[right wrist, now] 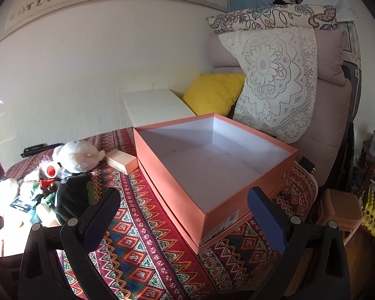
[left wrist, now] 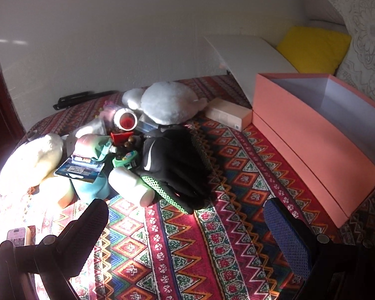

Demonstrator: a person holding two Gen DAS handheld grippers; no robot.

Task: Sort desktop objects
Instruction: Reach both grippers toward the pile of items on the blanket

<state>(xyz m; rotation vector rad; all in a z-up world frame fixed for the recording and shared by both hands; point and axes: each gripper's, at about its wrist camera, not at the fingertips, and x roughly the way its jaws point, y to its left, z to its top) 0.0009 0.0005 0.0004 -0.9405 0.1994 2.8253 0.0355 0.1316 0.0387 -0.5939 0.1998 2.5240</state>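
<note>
A heap of small objects lies on the patterned cloth: black gloves with green mesh [left wrist: 172, 167], a white bottle on its side [left wrist: 131, 186], a white plush toy [left wrist: 170, 102], a cream plush [left wrist: 30, 162], a carded blue pack [left wrist: 78, 166] and a red-lidded jar [left wrist: 126, 120]. An empty pink box [left wrist: 312, 137] stands at the right. My left gripper [left wrist: 185, 215] is open in front of the heap, holding nothing. In the right wrist view the pink box [right wrist: 177, 175] sits just ahead of my open, empty right gripper [right wrist: 183, 206]; the black gloves [right wrist: 72, 197] lie to its left.
A small beige carton [left wrist: 228, 113] lies between the white plush and the pink box. A white board [left wrist: 247, 57], a yellow cushion [left wrist: 312, 47] and lace pillows [right wrist: 275, 82] lean behind. A phone [left wrist: 16, 236] rests near the left edge. A black bar [left wrist: 82, 98] lies by the wall.
</note>
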